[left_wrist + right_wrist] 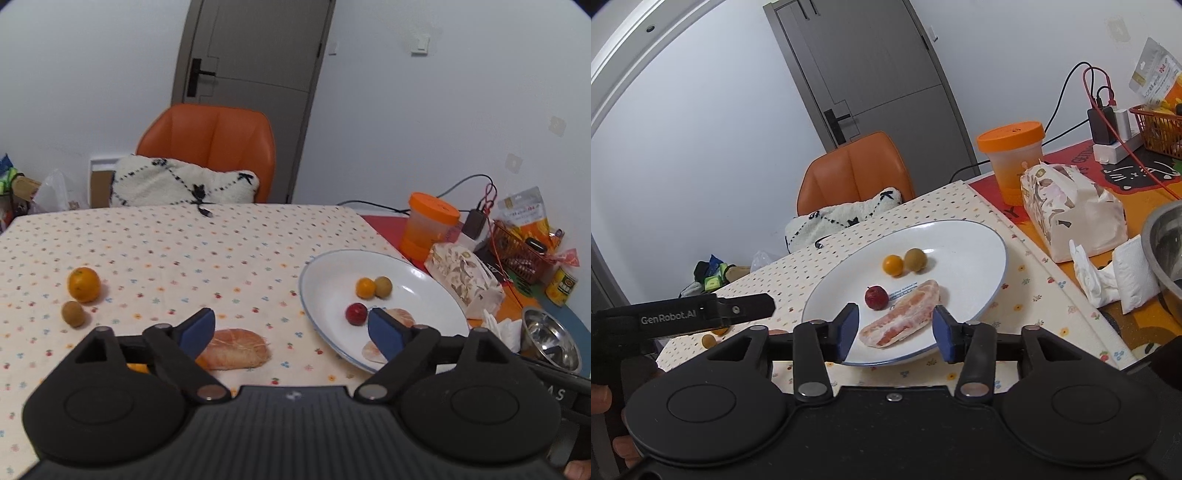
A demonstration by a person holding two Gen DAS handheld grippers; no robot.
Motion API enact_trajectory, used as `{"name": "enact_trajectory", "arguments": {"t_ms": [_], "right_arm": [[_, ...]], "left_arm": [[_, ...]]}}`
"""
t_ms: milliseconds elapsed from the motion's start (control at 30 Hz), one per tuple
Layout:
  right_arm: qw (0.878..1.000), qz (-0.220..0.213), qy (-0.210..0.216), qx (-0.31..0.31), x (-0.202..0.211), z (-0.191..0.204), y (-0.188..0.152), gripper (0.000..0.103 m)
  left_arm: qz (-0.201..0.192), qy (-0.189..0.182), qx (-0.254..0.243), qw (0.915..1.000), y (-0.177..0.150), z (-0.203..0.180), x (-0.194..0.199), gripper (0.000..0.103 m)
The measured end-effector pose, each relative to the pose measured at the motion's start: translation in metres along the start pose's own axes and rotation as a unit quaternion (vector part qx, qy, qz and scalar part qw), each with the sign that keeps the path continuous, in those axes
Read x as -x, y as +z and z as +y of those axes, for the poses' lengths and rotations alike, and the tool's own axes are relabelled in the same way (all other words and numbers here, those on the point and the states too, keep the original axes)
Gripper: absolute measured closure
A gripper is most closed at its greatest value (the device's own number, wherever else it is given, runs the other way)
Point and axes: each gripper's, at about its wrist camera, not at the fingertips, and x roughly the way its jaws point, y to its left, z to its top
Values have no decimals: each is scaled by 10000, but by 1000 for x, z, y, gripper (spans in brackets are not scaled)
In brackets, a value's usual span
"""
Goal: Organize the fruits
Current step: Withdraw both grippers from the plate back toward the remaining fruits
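Note:
A white plate (314,266) (960,225) holds a small orange (365,287) (893,264), a kiwi (383,286) (915,259), a red fruit (356,314) (876,297) and a slice of raw meat (905,317). On the dotted tablecloth to the left lie a bigger orange (84,284) and a second kiwi (74,314). My left gripper (291,328) is open wide above a bread roll (238,349). My right gripper (895,326) is open at the plate's near edge. The meat slice lies between its pads, and they do not press on it.
At the right stand an orange-lidded cup (1012,162), a patterned tissue pack (1067,210), crumpled napkins (1108,273), a steel bowl (550,339) and a red basket (517,251) with cables. An orange chair (210,140) with a cushion stands behind the table.

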Motion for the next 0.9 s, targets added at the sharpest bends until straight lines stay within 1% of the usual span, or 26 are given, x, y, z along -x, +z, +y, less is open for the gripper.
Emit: {"name": "enact_trajectory", "arguments": {"t_ms": [133, 267, 367, 533, 633, 700, 733, 767, 800, 900], "right_arm": [[10000, -20, -10, 16, 3, 6, 0, 52], [10000, -43, -13, 60, 7, 15, 1, 48], [9999, -74, -62, 73, 12, 20, 2, 42], [9998, -103, -117, 96, 16, 27, 1, 33], [9997, -99, -157, 133, 18, 33, 1, 25], [9996, -141, -198, 174, 20, 38, 1, 12], [9994, -181, -221, 192, 22, 40, 1, 8], [9993, -223, -236, 197, 23, 42, 1, 3], [9992, -253, -242, 189, 24, 43, 1, 0], [9994, -237, -243, 120, 24, 46, 2, 0]], "left_arm": [[-49, 9, 58, 10000, -1, 8, 9, 11], [-15, 83, -60, 9999, -3, 13, 16, 8], [46, 127, -20, 9999, -4, 19, 21, 6], [85, 240, 2, 9997, -4, 27, 31, 5], [66, 321, 70, 9994, -4, 34, 40, 5], [56, 297, 95, 9995, -3, 39, 45, 5], [39, 324, 104, 9994, -3, 41, 47, 4], [7, 356, 112, 9993, -2, 43, 50, 1], [-26, 380, 120, 9992, -2, 46, 53, 0], [-109, 387, 199, 9990, 2, 57, 63, 0]]}}
